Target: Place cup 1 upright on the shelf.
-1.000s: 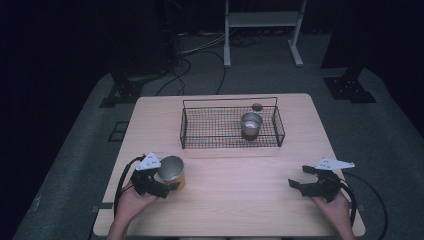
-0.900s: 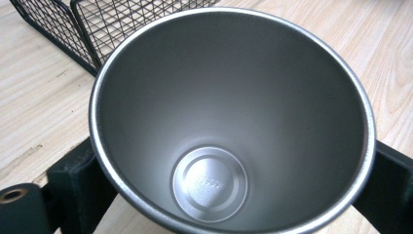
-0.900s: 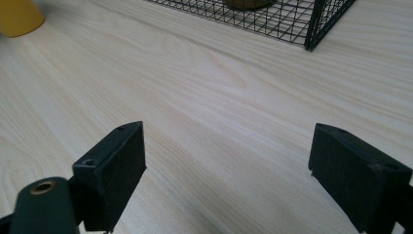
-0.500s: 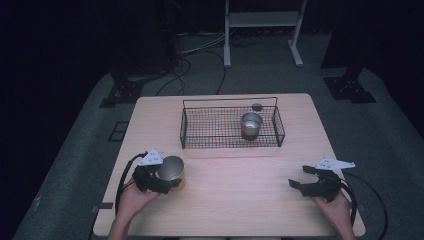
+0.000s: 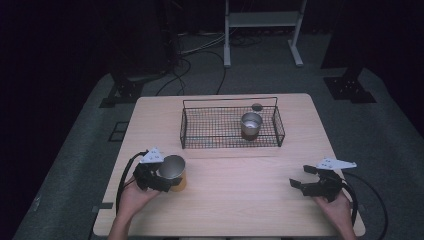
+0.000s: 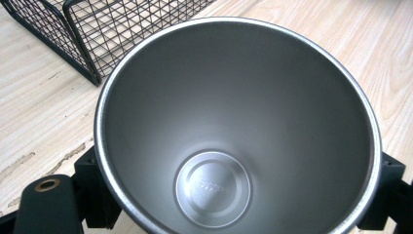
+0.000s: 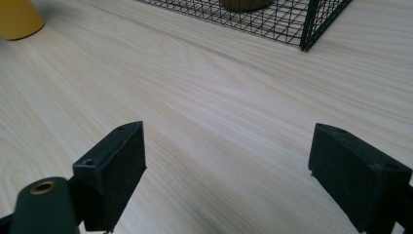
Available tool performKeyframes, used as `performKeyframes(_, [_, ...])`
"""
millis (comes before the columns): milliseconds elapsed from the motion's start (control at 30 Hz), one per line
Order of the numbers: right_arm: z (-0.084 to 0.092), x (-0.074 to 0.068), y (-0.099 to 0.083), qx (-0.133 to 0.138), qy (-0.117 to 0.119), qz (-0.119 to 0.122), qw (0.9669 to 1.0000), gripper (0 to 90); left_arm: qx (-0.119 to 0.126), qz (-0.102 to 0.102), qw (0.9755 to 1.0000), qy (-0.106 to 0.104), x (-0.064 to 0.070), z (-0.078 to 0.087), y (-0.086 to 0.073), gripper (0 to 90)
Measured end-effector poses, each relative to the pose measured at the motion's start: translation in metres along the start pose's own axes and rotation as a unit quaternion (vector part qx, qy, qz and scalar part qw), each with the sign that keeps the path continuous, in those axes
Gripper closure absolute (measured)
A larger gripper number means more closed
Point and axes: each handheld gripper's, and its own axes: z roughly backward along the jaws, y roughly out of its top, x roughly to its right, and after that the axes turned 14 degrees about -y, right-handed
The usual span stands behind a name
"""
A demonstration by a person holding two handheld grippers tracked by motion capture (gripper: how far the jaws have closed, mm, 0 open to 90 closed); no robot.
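Left gripper (image 5: 159,176) clamps the cup (image 5: 172,168) w/ jaws round its body, right gripper (image 5: 305,183) gaping empty — smooth steel, could slip if tilted.

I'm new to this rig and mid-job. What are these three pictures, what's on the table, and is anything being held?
A person holds a hand gripper in each hand. The high view looks down on the table; the other two pictures come from cameras riding on each gripper. The left gripper is shut on a steel cup, and its own view looks straight into that cup. The right gripper is open, holding nothing, low over bare wood. A wire basket at the far side holds a second cup.
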Motion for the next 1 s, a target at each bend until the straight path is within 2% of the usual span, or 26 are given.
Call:
performKeyframes(200, [-0.001,-0.001,0.0,-0.003,0.0,0.0,1.0,12.7,-0.002,-0.008,1.0,-0.003,0.004,0.001,0.01,14.2])
performKeyframes(333, [0.0,0.0,0.0,-0.003,0.001,-0.001,1.0,12.7,0.004,-0.013,0.9998,-0.014,0.005,0.001,0.018,14.1])
performKeyframes(567, [0.0,0.001,-0.001,-0.002,0.001,-0.002,1.0,12.7,-0.001,-0.02,0.9996,-0.021,0.005,0.0,0.031,14.1])
performKeyframes(800, [-0.002,0.0,0.0,0.0,0.002,0.0,1.0,12.8,0.003,-0.03,0.9991,-0.03,0.006,0.001,0.046,14.1])
performKeyframes(1000, [-0.004,-0.001,0.001,0.0,0.009,-0.001,1.0,12.7,-0.005,-0.036,0.9987,-0.036,0.005,-0.001,0.061,14.1])
